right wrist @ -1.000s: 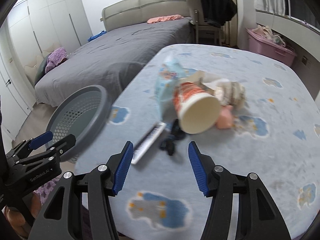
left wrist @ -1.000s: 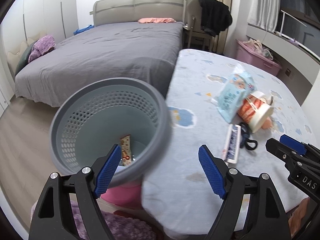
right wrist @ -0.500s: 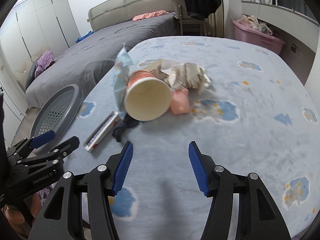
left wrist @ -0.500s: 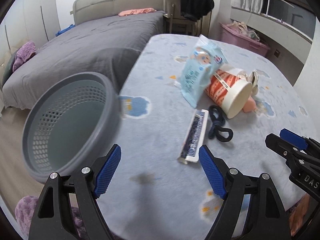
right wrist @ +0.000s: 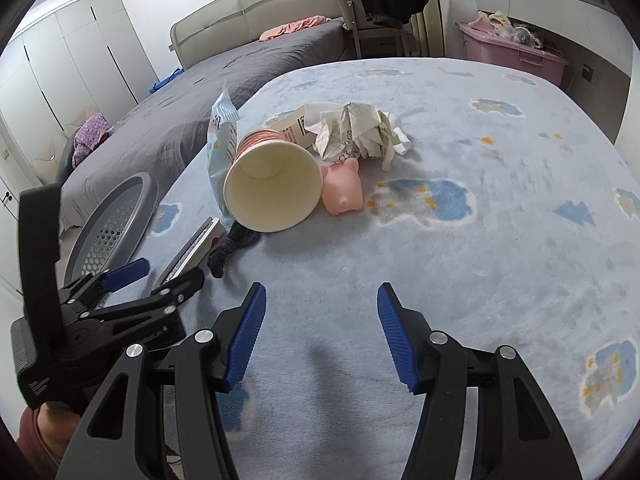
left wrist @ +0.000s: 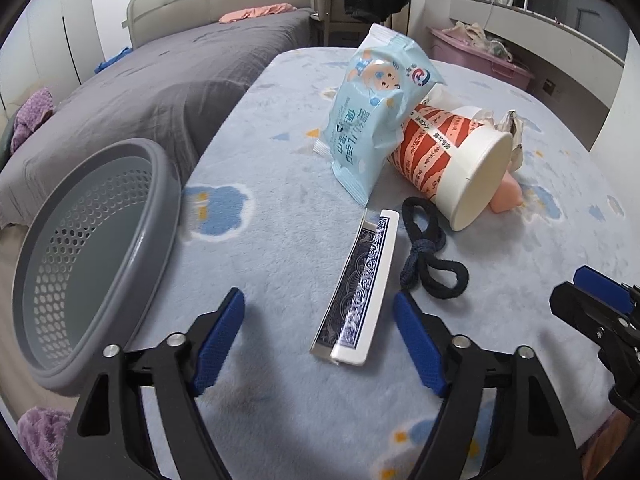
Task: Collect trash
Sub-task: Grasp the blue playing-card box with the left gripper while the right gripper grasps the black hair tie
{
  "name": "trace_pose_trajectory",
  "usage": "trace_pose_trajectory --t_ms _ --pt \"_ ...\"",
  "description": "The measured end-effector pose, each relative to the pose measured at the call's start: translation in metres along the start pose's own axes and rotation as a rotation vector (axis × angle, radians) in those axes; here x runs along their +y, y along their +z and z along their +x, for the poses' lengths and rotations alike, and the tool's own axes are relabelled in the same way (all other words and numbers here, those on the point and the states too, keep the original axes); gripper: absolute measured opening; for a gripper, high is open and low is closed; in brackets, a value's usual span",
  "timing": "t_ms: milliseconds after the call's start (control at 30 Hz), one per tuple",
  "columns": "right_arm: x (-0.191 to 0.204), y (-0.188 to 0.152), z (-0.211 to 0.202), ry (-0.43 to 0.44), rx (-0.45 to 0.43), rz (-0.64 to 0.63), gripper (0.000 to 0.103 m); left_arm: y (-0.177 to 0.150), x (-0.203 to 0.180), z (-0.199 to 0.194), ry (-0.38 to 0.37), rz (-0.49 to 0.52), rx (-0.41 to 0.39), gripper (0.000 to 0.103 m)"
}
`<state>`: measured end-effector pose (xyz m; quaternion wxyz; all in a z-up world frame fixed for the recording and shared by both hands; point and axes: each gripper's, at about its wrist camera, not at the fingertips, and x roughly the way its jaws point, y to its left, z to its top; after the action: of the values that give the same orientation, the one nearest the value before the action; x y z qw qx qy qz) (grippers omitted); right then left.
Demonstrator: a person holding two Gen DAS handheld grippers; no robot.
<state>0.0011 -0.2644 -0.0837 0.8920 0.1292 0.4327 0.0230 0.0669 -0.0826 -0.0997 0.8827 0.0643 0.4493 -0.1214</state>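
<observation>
On the pale blue blanket lie a tipped red-and-white paper cup (left wrist: 452,160) (right wrist: 272,184), a light blue wipes packet (left wrist: 372,116) (right wrist: 222,136) leaning on it, crumpled paper (right wrist: 356,130), a card box (left wrist: 356,288) (right wrist: 192,248), a black hair tie (left wrist: 428,252) (right wrist: 232,248) and a pink pig toy (right wrist: 342,186). The grey perforated bin (left wrist: 84,264) (right wrist: 112,220) stands at the table's left edge. My left gripper (left wrist: 320,340) is open and empty just short of the card box. My right gripper (right wrist: 320,328) is open and empty over bare blanket.
A grey bed (left wrist: 160,80) stands behind the table. A chair draped in dark clothes (right wrist: 380,4) and a pink storage box (right wrist: 516,52) stand at the back. White wardrobes (right wrist: 60,72) line the left wall.
Both grippers have moved forward over the table towards the trash. The bin has slid to the left of the left wrist view, and the card box now lies between the left fingers' line.
</observation>
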Motion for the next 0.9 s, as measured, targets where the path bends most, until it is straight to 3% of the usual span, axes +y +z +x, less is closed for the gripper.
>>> trace_pose_trajectory --t_ms 100,233,333,567,900 --pt "0.0 0.0 0.001 0.002 0.001 0.002 0.056 0.003 0.0 0.001 -0.011 0.001 -0.01 0.06" --pt "0.0 0.0 0.002 0.001 -0.001 0.0 0.056 0.005 -0.001 0.0 -0.05 0.006 -0.014 0.032" --pt "0.004 -0.001 0.004 -0.002 -0.001 -0.003 0.056 0.005 -0.001 -0.002 -0.075 0.005 -0.013 0.02" --pt "0.03 -0.001 0.011 -0.003 -0.004 -0.017 0.056 0.003 0.016 -0.011 -0.079 -0.025 -0.043 0.019" --pt "0.08 0.005 0.04 -0.051 -0.003 -0.03 0.056 0.002 0.071 -0.037 0.059 -0.085 -0.134 0.019"
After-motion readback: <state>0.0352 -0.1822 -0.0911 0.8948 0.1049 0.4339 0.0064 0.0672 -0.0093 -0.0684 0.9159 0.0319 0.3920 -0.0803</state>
